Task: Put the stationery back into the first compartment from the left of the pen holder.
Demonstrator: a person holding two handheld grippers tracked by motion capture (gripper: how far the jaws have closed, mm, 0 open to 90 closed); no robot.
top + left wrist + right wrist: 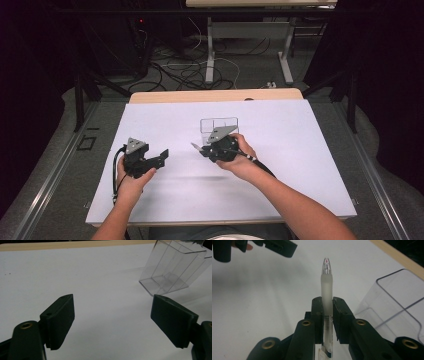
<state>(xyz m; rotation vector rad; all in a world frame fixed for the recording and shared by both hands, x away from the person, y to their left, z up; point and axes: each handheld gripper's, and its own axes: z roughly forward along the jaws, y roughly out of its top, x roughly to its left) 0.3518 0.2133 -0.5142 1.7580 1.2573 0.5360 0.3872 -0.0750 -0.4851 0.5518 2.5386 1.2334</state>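
A clear pen [326, 287] with a frosted grip and a see-through tip stands out between the jaws of my right gripper [327, 303], which is shut on its barrel. From the high view that gripper [204, 149] sits mid-table, pointing left, with the pen's tip [195, 146] poking out. Just behind it is a clear plastic box [219, 124] with inner dividers, also seen in the right gripper view [392, 307] and the left gripper view [170, 272]. My left gripper [162, 155] rests at the left, its jaws [112, 320] open over bare white surface with nothing between them.
A white sheet [280, 150] covers the table, with a wooden edge [215, 95] at the back. Beyond the table lie cables and the legs of another desk [210, 55] on the floor. The left gripper [279, 247] shows at the top of the right gripper view.
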